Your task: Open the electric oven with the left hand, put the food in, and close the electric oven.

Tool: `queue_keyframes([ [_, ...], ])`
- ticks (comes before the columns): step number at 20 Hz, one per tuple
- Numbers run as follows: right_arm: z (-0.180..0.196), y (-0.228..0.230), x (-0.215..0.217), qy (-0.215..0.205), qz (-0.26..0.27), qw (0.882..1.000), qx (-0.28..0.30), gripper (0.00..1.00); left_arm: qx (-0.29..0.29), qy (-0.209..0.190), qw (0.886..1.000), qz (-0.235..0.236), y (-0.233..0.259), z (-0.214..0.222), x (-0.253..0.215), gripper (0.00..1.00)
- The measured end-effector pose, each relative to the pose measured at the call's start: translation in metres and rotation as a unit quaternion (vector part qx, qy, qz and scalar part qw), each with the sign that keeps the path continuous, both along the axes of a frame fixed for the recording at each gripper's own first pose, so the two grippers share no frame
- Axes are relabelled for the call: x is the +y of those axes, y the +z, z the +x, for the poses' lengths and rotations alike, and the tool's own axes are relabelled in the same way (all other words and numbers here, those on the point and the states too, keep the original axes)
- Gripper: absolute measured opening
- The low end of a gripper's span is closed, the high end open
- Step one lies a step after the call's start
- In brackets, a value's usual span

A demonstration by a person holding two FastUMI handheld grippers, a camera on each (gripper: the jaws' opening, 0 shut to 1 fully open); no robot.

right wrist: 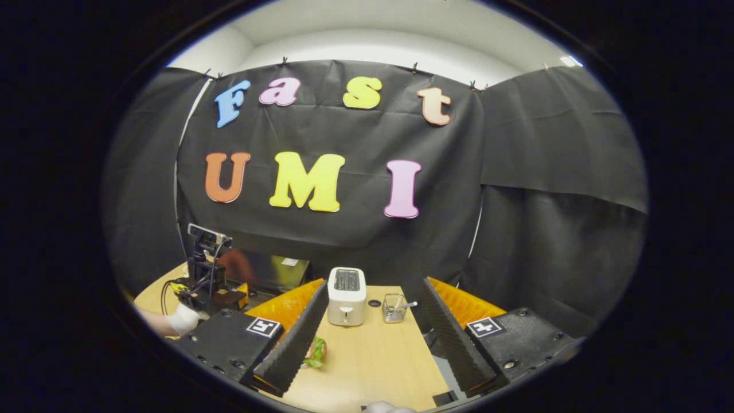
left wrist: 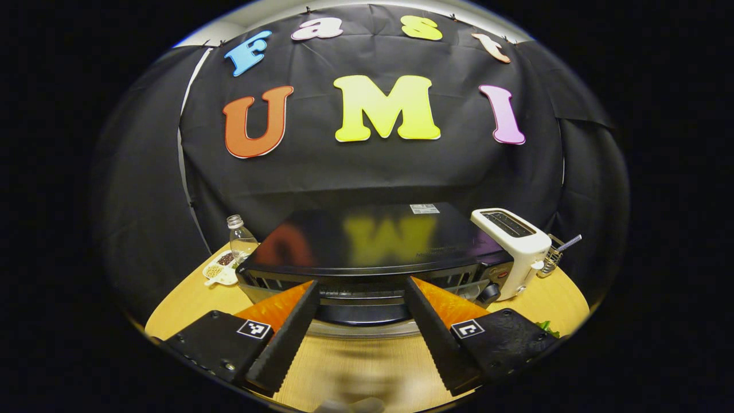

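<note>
In the left gripper view, the left gripper (left wrist: 362,321) hangs with its fingers spread wide and nothing between them, aimed at the front of the black electric oven (left wrist: 373,252) that sits on the pale wooden bench (left wrist: 355,355). The oven's glossy flat top mirrors the wall behind it; a dark rounded handle (left wrist: 364,312) along its front edge lies between the two fingertips, though whether they touch it I cannot tell. A white two-slot toaster (left wrist: 513,246) stands touching the oven's right end, with a small wire basket (left wrist: 551,258) just beyond it. Left of the oven are a clear plastic bottle (left wrist: 239,236) and a small white dish of seeds (left wrist: 221,268). In the right gripper view, the right gripper (right wrist: 367,332) is also wide and empty, above the bench, with a green food item (right wrist: 315,353) just beside its left finger.
</note>
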State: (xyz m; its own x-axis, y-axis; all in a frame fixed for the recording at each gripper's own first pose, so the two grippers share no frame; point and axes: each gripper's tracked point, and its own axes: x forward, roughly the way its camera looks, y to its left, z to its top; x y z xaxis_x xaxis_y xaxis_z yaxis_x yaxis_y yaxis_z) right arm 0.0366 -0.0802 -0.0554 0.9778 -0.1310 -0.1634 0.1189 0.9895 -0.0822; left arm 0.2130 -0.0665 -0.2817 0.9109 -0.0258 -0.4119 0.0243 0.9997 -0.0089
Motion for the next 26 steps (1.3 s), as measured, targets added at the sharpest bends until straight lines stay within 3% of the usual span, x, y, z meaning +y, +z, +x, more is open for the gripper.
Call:
queue_keyframes([
  [14,-0.012,-0.021,0.010,0.021,0.001,1.000,0.021,1.00,0.049,-0.017,0.999,-0.008,-0.042,-0.086,-0.003,0.98],
  [23,-0.007,-0.041,0.016,0.027,0.011,0.999,0.041,1.00,0.073,-0.021,0.997,-0.012,-0.067,-0.110,-0.007,0.98],
  [24,-0.007,-0.042,0.016,0.026,0.009,0.999,0.043,0.95,0.079,-0.022,0.997,-0.011,-0.071,-0.112,-0.006,0.98],
  [26,-0.007,-0.045,0.014,0.025,0.009,0.999,0.044,1.00,0.092,-0.022,0.995,-0.012,-0.081,-0.119,-0.008,0.98],
])
